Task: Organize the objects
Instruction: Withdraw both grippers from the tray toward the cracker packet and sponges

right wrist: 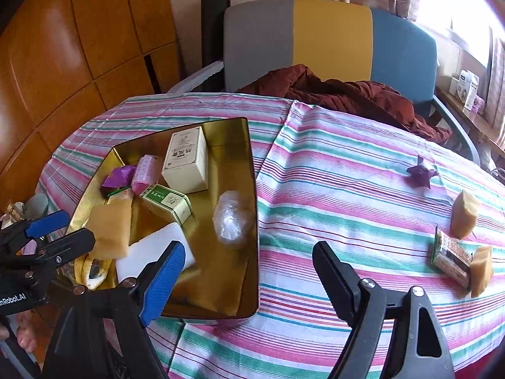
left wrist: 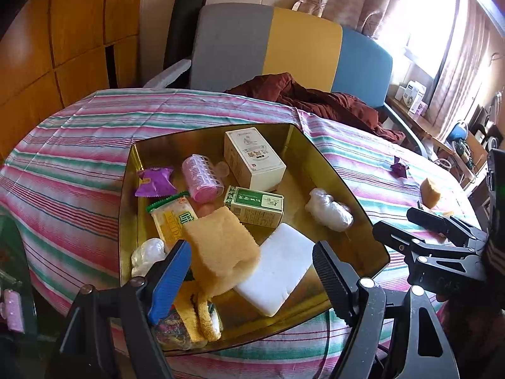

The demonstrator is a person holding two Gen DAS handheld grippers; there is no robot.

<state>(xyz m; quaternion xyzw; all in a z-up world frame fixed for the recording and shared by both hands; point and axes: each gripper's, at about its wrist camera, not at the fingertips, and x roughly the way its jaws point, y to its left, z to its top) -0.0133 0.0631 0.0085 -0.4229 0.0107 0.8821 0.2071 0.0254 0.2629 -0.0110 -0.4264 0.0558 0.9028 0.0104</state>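
Left wrist view: left gripper (left wrist: 252, 271) hovers over the near end of the gold tin tray (left wrist: 372, 221), jaws spread wide, nothing between them. The blue ribbed pad sits left, the black ribbed pad right. The tray is shiny metal with thin upright walls and rounded corners, and it lies on the striped cloth (left wrist: 79, 145). Contents are crowded toward the left and near side: a tan porous sponge (left wrist: 221, 246) overlapping a white foam block (left wrist: 277, 271), a green carton (left wrist: 255, 205), a cream box (left wrist: 252, 161), a pink ribbed roller (left wrist: 202, 173), a purple snack packet (left wrist: 154, 181), a yellow snack pack (left wrist: 172, 221), and two crinkled plastic wads (left wrist: 329, 210) (left wrist: 146, 254). Bare gold floor stays open along the right wall. The right gripper (left wrist: 407, 221) shows at the right edge over the cloth, jaws apart. Right wrist view: right gripper (right wrist: 249, 271) hangs over the tray's near right corner (right wrist: 252, 284), jaws wide open and holding nothing. The cloth to the right is broad and mostly free. A purple folded paper star (right wrist: 421, 172), a tan sponge chunk (right wrist: 464, 214), a printed snack bar (right wrist: 451, 259) and a second tan chunk (right wrist: 481, 270), touching the bar, lie near the table's right edge, well apart from the tray. A rust quilted garment (right wrist: 347, 94) lies at the far edge.
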